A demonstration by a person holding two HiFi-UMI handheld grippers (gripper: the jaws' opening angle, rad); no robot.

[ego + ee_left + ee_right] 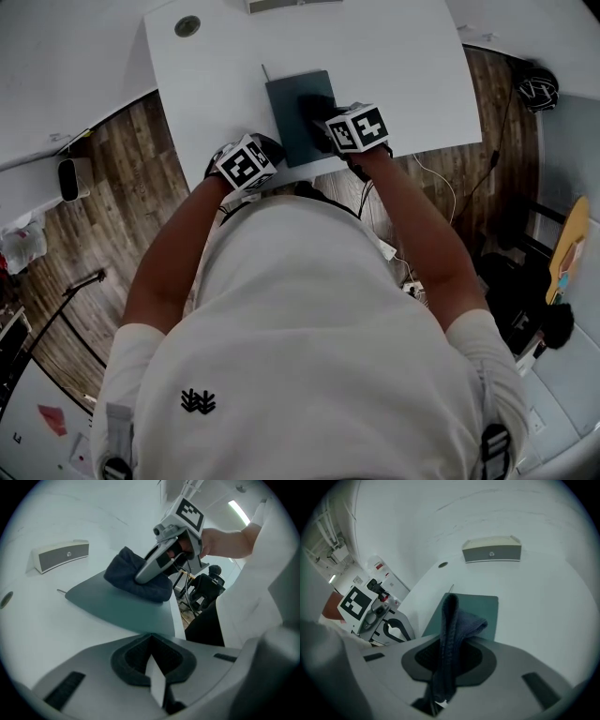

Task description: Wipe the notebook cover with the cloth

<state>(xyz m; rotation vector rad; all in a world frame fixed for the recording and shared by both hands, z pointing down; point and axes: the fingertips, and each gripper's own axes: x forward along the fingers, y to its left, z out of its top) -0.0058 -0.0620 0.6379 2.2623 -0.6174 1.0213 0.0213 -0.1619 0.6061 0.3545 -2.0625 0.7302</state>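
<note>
Dark blue cloth (451, 620) in the right gripper (446, 658): coarse knit textile, matt. Teal rectangular notebook cover (480, 604) ahead of that gripper: smooth, matt. White desk (534, 602) beneath: smooth, low sheen. Gripper shell (525, 665): grey matt plastic; inner pads (423, 657): dark, finely ribbed.

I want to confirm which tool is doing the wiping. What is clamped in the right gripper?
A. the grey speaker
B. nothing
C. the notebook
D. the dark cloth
D: the right gripper view shows the dark cloth pinched between the jaws of the right gripper, with its free end lying on the notebook.
</note>
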